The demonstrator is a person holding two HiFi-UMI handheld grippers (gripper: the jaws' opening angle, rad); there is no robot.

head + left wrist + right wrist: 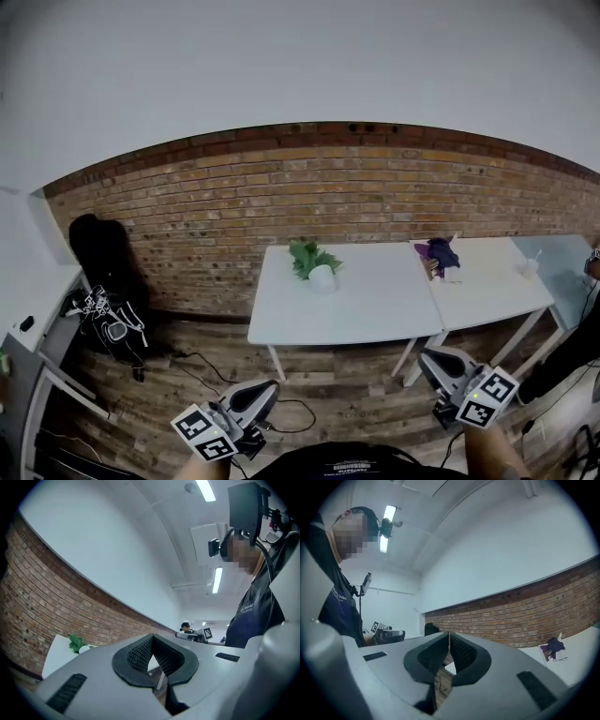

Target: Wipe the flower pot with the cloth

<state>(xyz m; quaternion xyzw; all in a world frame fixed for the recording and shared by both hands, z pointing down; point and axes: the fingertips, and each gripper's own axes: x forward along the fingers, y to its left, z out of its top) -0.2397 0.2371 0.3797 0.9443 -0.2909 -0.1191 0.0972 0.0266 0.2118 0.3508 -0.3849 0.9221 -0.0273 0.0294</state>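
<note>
1. Shut & empty: left claw [270, 386], right claw [427, 360]; both far from white bench [375, 305].
2. White round flower pot w/ green plant [322, 276] sits there; crumpled purple cloth [439, 253] well right of it.
3. Grab cloth first.

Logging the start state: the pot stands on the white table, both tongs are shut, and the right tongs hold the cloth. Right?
Wrong on the cloth: the head view shows it lying on the table, right of the pot; the right tongs are shut on nothing. The rest holds, left tongs shut too.
</note>
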